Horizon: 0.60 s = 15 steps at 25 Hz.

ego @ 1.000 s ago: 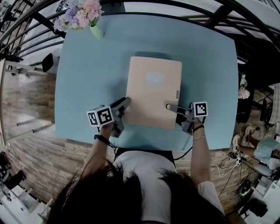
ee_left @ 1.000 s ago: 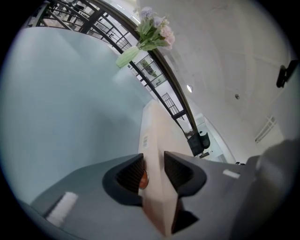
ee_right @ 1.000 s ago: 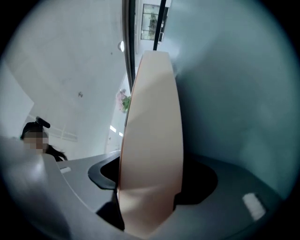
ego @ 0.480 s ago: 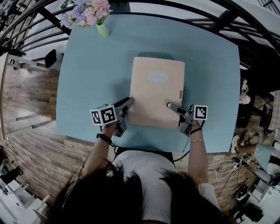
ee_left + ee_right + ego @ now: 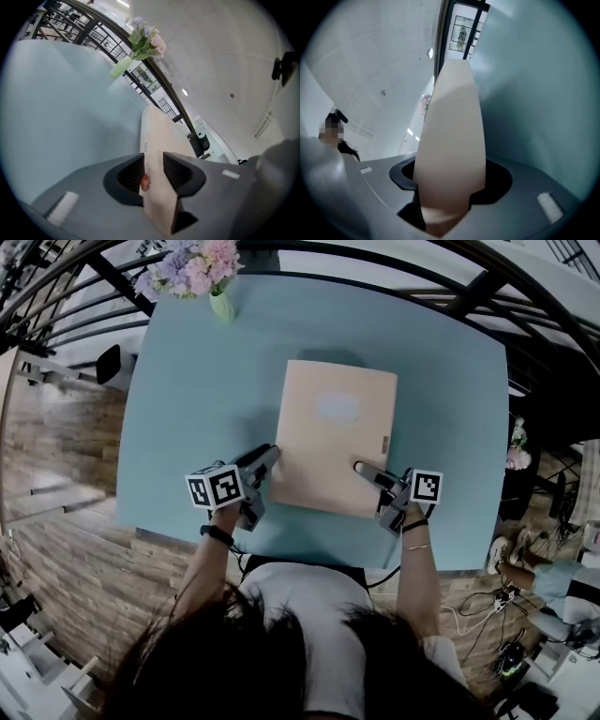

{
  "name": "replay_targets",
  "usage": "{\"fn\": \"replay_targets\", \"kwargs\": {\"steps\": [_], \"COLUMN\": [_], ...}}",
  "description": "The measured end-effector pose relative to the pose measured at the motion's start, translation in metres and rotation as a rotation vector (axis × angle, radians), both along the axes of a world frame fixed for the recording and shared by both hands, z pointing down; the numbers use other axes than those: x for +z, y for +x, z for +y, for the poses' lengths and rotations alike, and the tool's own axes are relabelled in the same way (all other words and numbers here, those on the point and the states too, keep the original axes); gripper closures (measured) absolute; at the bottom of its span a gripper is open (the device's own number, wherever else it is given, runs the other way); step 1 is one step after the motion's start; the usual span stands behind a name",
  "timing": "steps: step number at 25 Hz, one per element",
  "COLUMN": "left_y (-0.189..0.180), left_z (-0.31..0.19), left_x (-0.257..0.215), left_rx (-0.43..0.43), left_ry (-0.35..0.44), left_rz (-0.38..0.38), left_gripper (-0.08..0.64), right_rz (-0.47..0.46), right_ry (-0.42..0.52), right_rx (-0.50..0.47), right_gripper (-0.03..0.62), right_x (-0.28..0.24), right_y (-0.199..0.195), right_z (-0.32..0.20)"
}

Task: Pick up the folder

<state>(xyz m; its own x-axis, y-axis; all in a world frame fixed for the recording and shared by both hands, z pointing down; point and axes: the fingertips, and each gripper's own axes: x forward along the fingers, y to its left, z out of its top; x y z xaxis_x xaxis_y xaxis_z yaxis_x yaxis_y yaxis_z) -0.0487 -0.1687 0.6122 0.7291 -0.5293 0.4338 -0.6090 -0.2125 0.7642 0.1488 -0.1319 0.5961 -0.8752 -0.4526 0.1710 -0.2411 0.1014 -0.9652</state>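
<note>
A pale peach folder (image 5: 333, 442) lies flat in the middle of the light blue table (image 5: 187, 381). My left gripper (image 5: 272, 457) is at its near left corner and my right gripper (image 5: 361, 470) at its near right corner, with one finger lying over the cover. In the left gripper view the folder's edge (image 5: 157, 136) stands between the jaws of the left gripper (image 5: 153, 171), and both pads lie against it. In the right gripper view the folder (image 5: 450, 140) fills the gap of the right gripper (image 5: 449, 187). Both pairs of jaws have just been closing on the folder.
A green vase of pink and lilac flowers (image 5: 202, 273) stands at the table's far left corner, also in the left gripper view as a vase of flowers (image 5: 140, 44). Black railings (image 5: 56, 315) run beyond the table. A person (image 5: 562, 568) sits on the floor at the lower right.
Both grippers stay at the folder's near corners, and the folder lies where it was. Only the head view has shifted a little.
</note>
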Motion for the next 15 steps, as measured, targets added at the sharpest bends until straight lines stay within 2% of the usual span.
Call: {"fn": "replay_targets", "kwargs": {"steps": [6,15], "left_y": [-0.003,0.005], "left_z": [-0.002,-0.006], "left_x": [-0.026,-0.07], "left_rx": [-0.021,-0.024], "left_ry": [0.074,0.209], "left_rz": [0.006,-0.025], "left_gripper": [0.379,0.381], "right_rz": [0.047,0.15], "right_ry": [0.079,0.201], "right_rx": [0.004,0.012], "right_gripper": [0.324,0.324], "right_x": [-0.023,-0.057], "right_y": [0.007,0.017], "right_z": [0.005,0.005]}}
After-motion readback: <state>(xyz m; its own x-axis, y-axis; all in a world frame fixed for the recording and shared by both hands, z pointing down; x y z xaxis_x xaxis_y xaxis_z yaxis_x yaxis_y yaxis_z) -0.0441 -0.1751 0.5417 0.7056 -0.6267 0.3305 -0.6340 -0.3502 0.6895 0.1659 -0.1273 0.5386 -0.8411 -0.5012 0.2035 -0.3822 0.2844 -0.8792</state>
